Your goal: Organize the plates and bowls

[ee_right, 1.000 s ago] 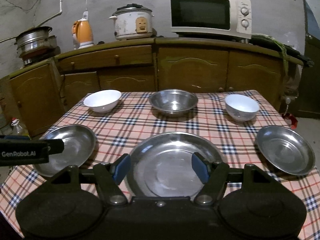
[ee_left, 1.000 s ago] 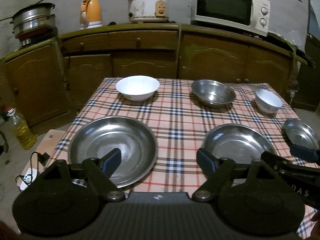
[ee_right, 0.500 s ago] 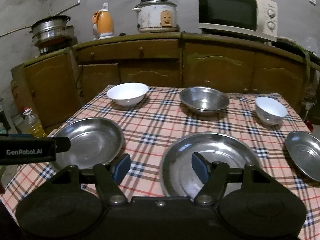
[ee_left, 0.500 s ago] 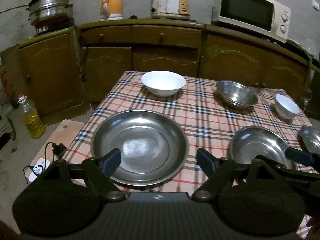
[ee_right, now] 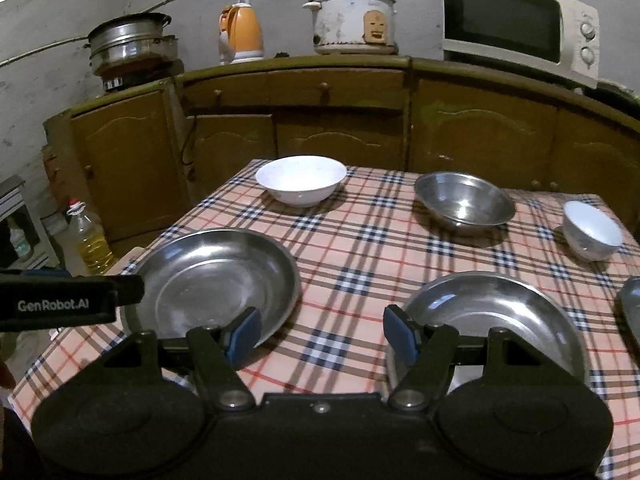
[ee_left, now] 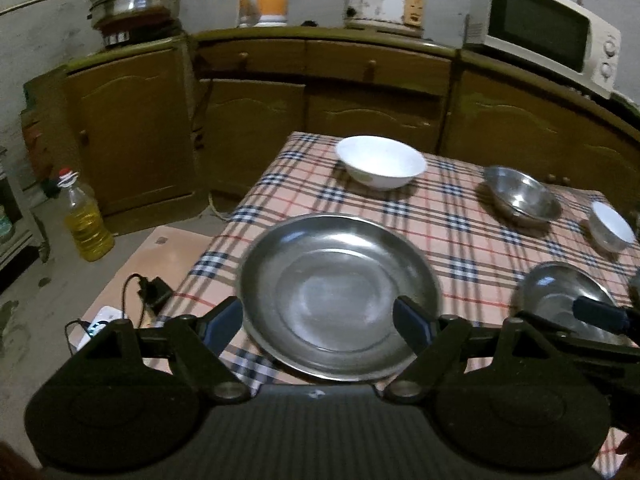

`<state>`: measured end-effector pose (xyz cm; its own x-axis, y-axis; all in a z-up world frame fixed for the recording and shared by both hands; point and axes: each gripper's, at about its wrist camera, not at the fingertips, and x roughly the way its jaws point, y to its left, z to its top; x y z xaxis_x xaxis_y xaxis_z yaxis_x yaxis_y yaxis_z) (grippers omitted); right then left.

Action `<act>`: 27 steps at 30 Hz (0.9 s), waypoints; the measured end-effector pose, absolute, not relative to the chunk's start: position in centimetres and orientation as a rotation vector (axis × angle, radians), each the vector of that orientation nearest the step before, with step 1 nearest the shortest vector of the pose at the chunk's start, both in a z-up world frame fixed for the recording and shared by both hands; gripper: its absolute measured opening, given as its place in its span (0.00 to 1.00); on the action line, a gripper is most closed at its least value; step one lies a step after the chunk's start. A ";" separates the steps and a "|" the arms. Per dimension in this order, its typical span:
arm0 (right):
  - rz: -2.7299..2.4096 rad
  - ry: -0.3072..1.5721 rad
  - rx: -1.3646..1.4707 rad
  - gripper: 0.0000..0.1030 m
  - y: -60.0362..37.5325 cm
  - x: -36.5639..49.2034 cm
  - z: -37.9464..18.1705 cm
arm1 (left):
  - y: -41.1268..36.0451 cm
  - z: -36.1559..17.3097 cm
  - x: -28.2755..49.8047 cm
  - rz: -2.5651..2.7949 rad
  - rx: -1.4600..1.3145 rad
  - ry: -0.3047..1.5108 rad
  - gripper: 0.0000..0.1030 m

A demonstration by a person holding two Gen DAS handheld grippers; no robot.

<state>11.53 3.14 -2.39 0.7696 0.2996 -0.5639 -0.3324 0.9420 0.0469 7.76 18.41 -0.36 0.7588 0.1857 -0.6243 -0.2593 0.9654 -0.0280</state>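
On the checked tablecloth, a large steel plate (ee_left: 340, 296) lies just ahead of my left gripper (ee_left: 320, 320), which hangs open above the plate's near rim with nothing between its fingers. My right gripper (ee_right: 323, 334) is also open, over bare cloth between that plate (ee_right: 216, 280) and a second steel plate (ee_right: 492, 320). Farther back stand a white bowl (ee_right: 300, 180), a steel bowl (ee_right: 464, 200) and a small white bowl (ee_right: 592, 232). A third steel plate (ee_right: 632, 308) shows at the right edge. The left gripper's finger (ee_right: 68, 300) enters the right wrist view from the left.
Brown cupboards (ee_right: 340, 128) run behind the table, carrying a microwave (ee_right: 516, 32), a rice cooker (ee_right: 352, 20), an orange kettle (ee_right: 240, 34) and a steamer pot (ee_right: 128, 44). On the floor to the left stand an oil bottle (ee_left: 86, 224) and a power strip (ee_left: 100, 320).
Both grippers have moved left across the table, still open. The left steel plate now sits centred in front of the left gripper; the right gripper has left the middle plate's centre.
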 end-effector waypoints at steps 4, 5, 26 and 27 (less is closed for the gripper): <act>0.353 0.621 -0.049 0.78 4.1 12.9 -3.0 | 20.3 -1.0 8.7 0.279 -0.117 0.682 0.82; 0.356 0.626 -0.050 0.78 4.4 13.3 -3.2 | 20.9 -1.3 9.1 0.288 -0.113 0.688 0.82; 0.354 0.757 -0.024 0.78 8.6 21.2 -8.2 | 25.8 -5.3 15.4 0.301 -0.077 0.787 0.75; 0.355 0.760 -0.020 0.78 8.7 21.4 -8.4 | 25.8 -5.5 15.6 0.297 -0.073 0.789 0.73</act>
<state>21.41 8.69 -8.36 0.6682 0.3077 -0.6773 -0.3222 0.9403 0.1093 15.60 25.85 -5.49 0.6656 0.2356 -0.7082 -0.2899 0.9560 0.0455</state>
